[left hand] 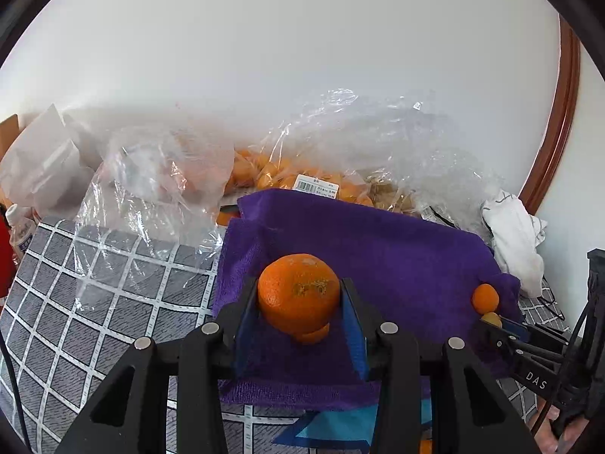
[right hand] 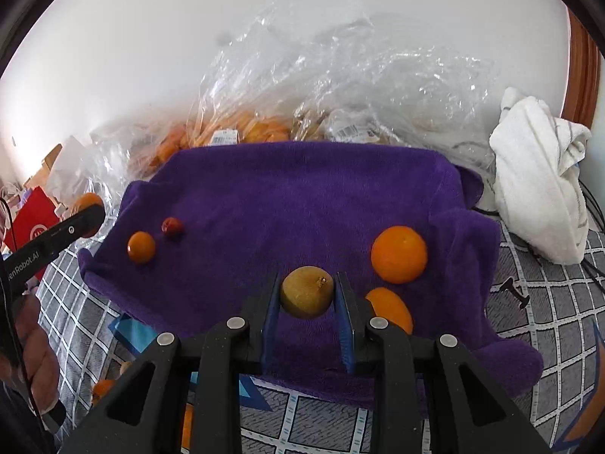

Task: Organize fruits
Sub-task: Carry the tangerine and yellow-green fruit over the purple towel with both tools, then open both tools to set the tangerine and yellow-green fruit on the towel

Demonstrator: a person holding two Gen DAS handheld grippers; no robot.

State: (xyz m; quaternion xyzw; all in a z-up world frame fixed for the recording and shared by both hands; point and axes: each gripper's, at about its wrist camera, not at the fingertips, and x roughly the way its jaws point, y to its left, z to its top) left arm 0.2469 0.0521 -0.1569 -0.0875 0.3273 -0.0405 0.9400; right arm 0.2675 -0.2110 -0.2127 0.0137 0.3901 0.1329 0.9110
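Observation:
My left gripper is shut on a large orange and holds it above a purple towel; a smaller orange fruit lies just under it. My right gripper is shut on a small brownish-yellow round fruit over the same towel. On the towel lie a large orange, another orange beside the right finger, a small orange fruit and a small red fruit. The right gripper also shows in the left wrist view.
Clear plastic bags holding several orange fruits lie behind the towel against a white wall. A white cloth is bunched at the right. The table has a grey checked cover. A red box stands at the left.

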